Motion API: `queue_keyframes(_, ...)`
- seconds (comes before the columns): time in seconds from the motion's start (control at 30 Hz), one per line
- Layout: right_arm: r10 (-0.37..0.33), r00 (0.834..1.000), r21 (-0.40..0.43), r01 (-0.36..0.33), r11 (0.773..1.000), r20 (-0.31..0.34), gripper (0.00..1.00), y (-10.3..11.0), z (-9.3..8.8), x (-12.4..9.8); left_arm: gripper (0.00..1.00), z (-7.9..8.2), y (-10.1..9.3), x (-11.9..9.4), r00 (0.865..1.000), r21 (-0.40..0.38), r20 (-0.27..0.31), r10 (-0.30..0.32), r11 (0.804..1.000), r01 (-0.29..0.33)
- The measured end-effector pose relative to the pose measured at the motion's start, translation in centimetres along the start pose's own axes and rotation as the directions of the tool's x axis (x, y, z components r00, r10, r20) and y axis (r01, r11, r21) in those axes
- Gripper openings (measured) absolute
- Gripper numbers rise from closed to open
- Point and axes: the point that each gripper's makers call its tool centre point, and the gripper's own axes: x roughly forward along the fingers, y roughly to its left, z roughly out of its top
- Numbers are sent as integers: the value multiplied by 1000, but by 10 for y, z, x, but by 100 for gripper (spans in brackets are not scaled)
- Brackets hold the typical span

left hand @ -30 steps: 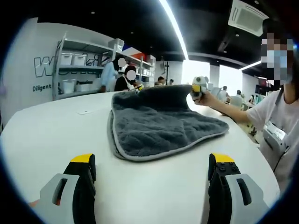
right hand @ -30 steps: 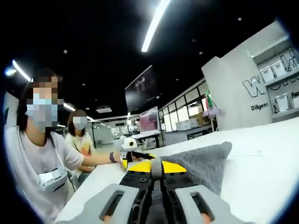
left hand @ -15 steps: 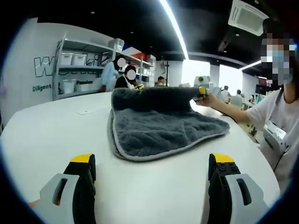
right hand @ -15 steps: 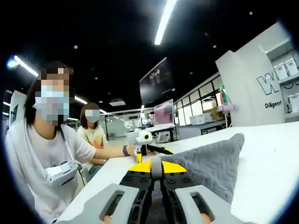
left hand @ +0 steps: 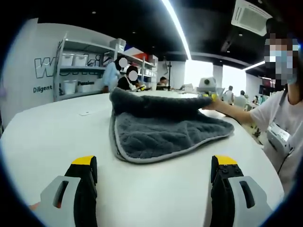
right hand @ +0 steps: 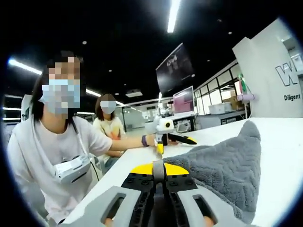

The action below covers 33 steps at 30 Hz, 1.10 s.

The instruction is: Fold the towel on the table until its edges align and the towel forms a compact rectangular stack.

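Towel count first: we see one grey towel (left hand: 161, 125) on the white table (left hand: 57, 132) in the left gripper view, far edge lifted and folding over toward us. Our left gripper (left hand: 156, 177) hovers wide open over bare tabletop, holding nothing. The right gripper (left hand: 206, 89) pinches the raised corner at far right. Shelves (left hand: 78, 71) with several white bins stand behind; two people work there.

Right gripper view now: jaws pressed together on the towel (right hand: 227, 163), cloth bunched past the yellow tips. Two masked people sit beside the table.
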Motion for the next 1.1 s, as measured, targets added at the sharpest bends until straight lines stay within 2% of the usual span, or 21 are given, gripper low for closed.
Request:
queue_keyframes(0.2, 28, 999, -6, -28, 1000, -34, 1, 6, -7, 7, 99, -1, -3, 1, 1000, 2, -3, 0, 1000, 0)
queue_keyframes(0.4, 27, 1000, -3, -27, 1000, -16, 1, 10, -5, 9, 99, -2, -6, 2, 1000, 2, -4, -1, 1000, 1)
queue_keyframes(0.9, -38, 993, 4, 37, 999, 116, 1, -2, 26, 0, 98, -4, -5, 2, 1000, -1, -3, -1, 1000, 1)
queue_keyframes(1.03, -46, 992, -11, 47, 999, 117, 1, -4, 31, -1, 98, -5, -5, 2, 1000, 0, -10, 0, 1000, 0)
queue_keyframes(1.1, -45, 988, -14, 48, 999, 149, 1, -3, 38, -2, 98, -5, -4, 2, 1000, -1, -9, -1, 1000, 1)
